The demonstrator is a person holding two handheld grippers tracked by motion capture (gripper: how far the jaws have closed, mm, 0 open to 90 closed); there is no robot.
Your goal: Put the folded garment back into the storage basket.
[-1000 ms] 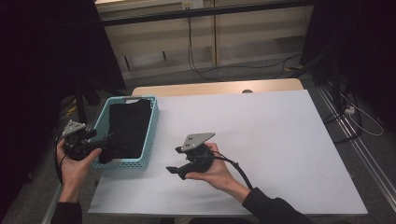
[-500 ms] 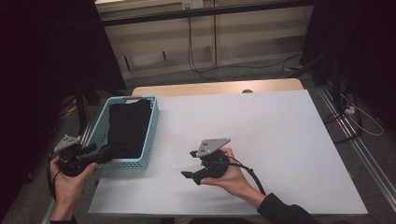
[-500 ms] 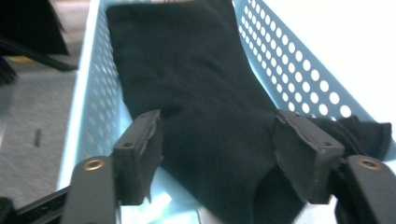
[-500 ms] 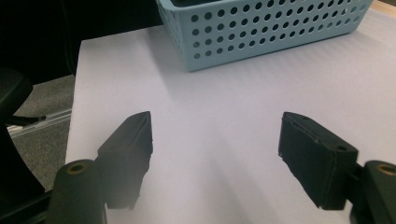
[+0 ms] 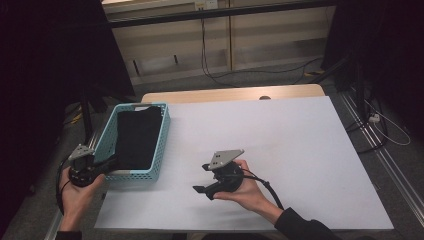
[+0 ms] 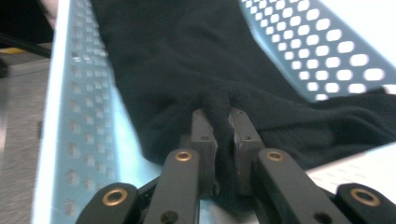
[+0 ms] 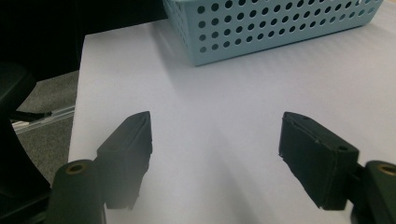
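Grasp step: left tongs (image 6: 217,135) have just been closing, now pinching a fold of black cloth (image 6: 196,56).
Cloth lies in blue basket (image 6: 74,116) ahead; right tongs (image 7: 217,154) wide over desk (image 7: 224,93). Next: lift clear.

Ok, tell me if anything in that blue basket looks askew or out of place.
Nothing looks damaged or spilled. The black garment lies folded inside the blue basket; only its near edge is bunched up, pinched between the jaws of the left hand-held gripper, which have just been closing.
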